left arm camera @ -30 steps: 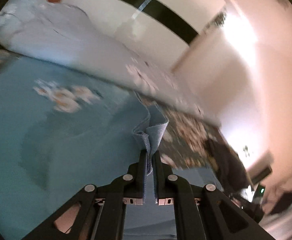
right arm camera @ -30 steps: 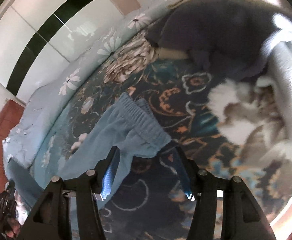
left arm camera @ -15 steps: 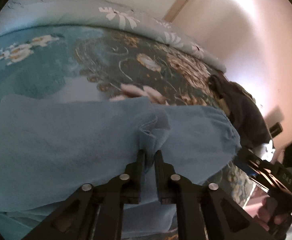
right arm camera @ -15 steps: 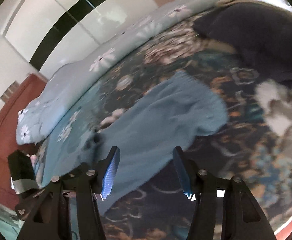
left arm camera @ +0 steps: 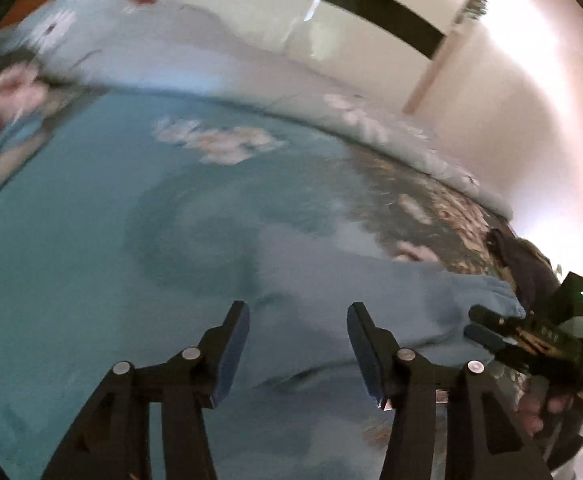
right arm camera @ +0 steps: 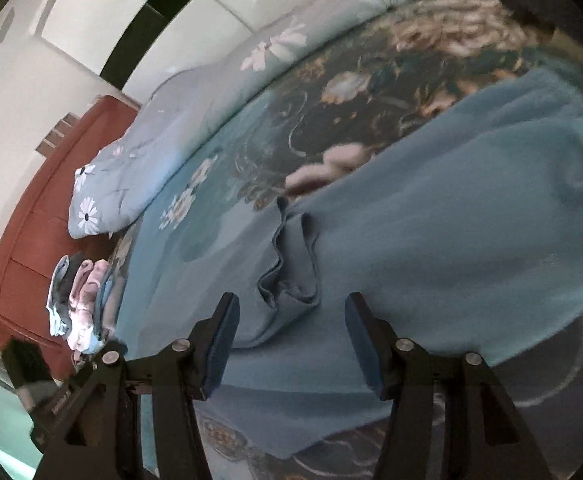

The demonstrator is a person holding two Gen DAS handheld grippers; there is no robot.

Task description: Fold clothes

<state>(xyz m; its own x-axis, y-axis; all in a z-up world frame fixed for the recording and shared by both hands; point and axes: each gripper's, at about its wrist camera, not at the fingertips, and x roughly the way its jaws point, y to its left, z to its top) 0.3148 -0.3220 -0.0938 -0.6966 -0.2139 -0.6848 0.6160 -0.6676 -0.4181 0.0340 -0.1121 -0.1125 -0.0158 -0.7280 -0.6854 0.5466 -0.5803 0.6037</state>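
Observation:
A light blue fleece garment [right arm camera: 431, 240] lies spread on the floral bedspread [right arm camera: 371, 92], with a crumpled, puckered fold [right arm camera: 291, 264] near its left end. My right gripper [right arm camera: 291, 312] hovers open just in front of that fold, with nothing pinched between its blue pads. In the left wrist view the same garment [left arm camera: 391, 304] stretches off to the right. My left gripper [left arm camera: 297, 320] is over its left part; the jaws are opening and hold no cloth. The right gripper [left arm camera: 531, 336] shows at the right edge, over the garment's far end.
A pale flowered duvet [right arm camera: 151, 140] is rolled along the far side of the bed. A stack of folded clothes [right arm camera: 79, 304] sits near the red-brown wooden headboard [right arm camera: 31, 220]. A dark garment [left arm camera: 531, 268] lies at the bed's far right. White walls lie behind.
My left gripper has let go of the garment's pinched fold and its jaws have spread. The cloth now lies on the bed. My right gripper has moved over the garment, still open.

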